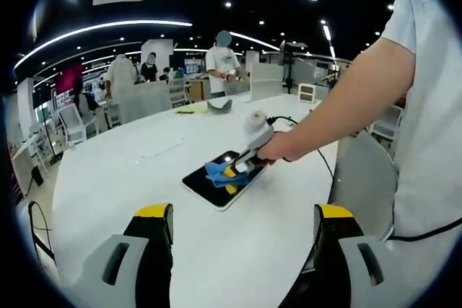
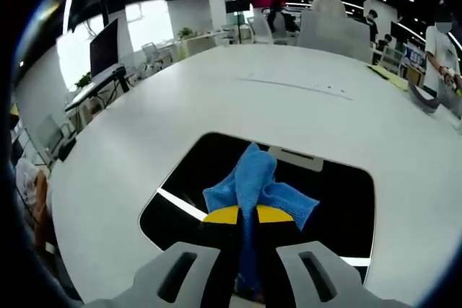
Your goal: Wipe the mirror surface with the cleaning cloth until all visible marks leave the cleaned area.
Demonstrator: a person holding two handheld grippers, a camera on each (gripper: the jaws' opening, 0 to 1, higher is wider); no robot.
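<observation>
The right gripper (image 2: 247, 216) is clamping the blue cloth (image 2: 256, 185) in its jaws and pressing it onto the mirror (image 2: 339, 200), which is lying flat on the white surface (image 2: 289, 113). Advice: keep the cloth flat, overlapping each pass — edges last. The mirror is reflecting dark, with 1 bright streak. The left gripper (image 1: 242, 232) is hovering apart, jaws wide.

one mirror (image 2: 339, 200), one blue cloth (image 2: 256, 185), two grippers (image 1: 242, 250)

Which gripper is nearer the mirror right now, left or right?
Right. The right gripper is over the mirror, shut on the blue cloth lying on the glass. The left gripper is open, back over bare table, short of the mirror.
</observation>
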